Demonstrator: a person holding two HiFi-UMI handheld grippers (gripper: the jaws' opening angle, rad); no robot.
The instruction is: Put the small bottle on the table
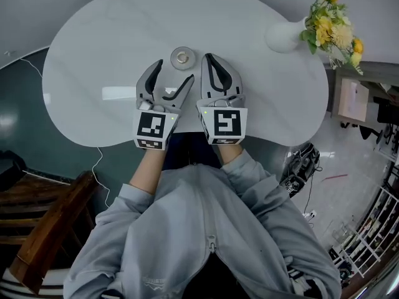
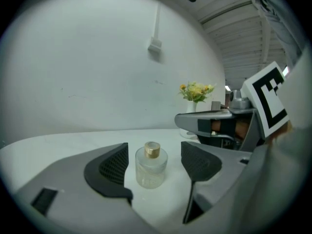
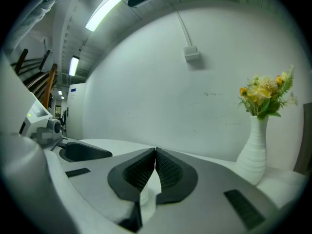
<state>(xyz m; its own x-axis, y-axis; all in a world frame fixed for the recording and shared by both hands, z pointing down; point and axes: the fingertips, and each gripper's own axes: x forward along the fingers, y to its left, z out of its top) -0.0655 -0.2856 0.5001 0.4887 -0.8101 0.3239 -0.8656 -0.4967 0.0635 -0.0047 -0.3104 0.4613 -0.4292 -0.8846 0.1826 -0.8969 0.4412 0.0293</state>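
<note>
A small clear glass bottle [image 1: 182, 58] with a gold cap stands upright on the white table [image 1: 112, 36]. In the left gripper view the bottle [image 2: 151, 165] sits in the gap between the two dark pads and touches neither. My left gripper [image 1: 174, 71] is open, its tips just short of the bottle on the near side. Just right of the bottle, my right gripper [image 1: 207, 57] is shut with nothing in it. In the right gripper view its pads [image 3: 168, 169] meet in a thin line.
A white vase [image 1: 283, 36] with yellow flowers [image 1: 333, 23] stands at the table's far right, also seen as the vase [image 3: 253, 155] in the right gripper view. A wooden chair [image 1: 43, 229] is at the lower left. The table's near edge [image 1: 112, 143] runs just behind both grippers.
</note>
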